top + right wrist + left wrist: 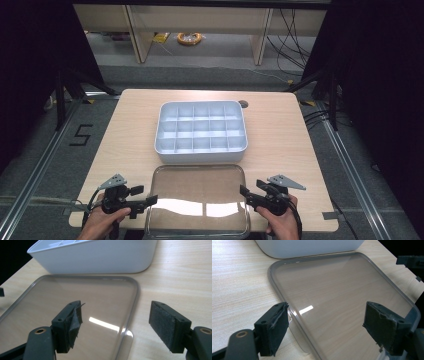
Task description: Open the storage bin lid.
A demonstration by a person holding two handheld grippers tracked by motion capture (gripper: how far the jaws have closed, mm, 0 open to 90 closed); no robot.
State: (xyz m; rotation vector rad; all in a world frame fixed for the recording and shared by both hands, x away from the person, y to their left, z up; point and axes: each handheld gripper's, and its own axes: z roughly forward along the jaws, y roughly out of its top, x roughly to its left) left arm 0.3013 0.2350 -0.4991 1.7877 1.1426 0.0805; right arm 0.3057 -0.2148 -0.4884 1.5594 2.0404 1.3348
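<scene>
- At the bottom centre of the high view, the clear lid [197, 200] lies flat on the counter [280, 145], its near edge overhanging the counter's front edge slightly, its far edge just beside the white compartment tray [201, 132].
- Your left gripper [150, 201] sits at the lid's left edge, lower left of the frame, and your right gripper [243, 191] at the lid's right edge, lower right.
- Both sets of jaws stand spread wide. Neither pinches anything.
- From the left gripper view, the lid's rim [297, 317] runs up between the two jaws, the left pad close against the rim, yet no pad presses on it.
- From the right gripper view, the lid's right rim [130, 315] likewise lies between the spread jaws, with the tray's white wall [100, 257] across the top of the frame.
- The tray itself sits in the middle of the counter, open on top, and all its compartments look empty.
- Judging from this, the lid rests free on the counter and is not on the tray; whether you are about to lift it on, or have just set it down, the pictures do not settle.
- If closing the tray is the aim, everything is left: you pinch both side rims, lift the lid level, carry it toward the top of the frame, and seat it over the tray.
- If removing the lid is the aim, the work looks finished, and you only need to draw your hands clear.
</scene>
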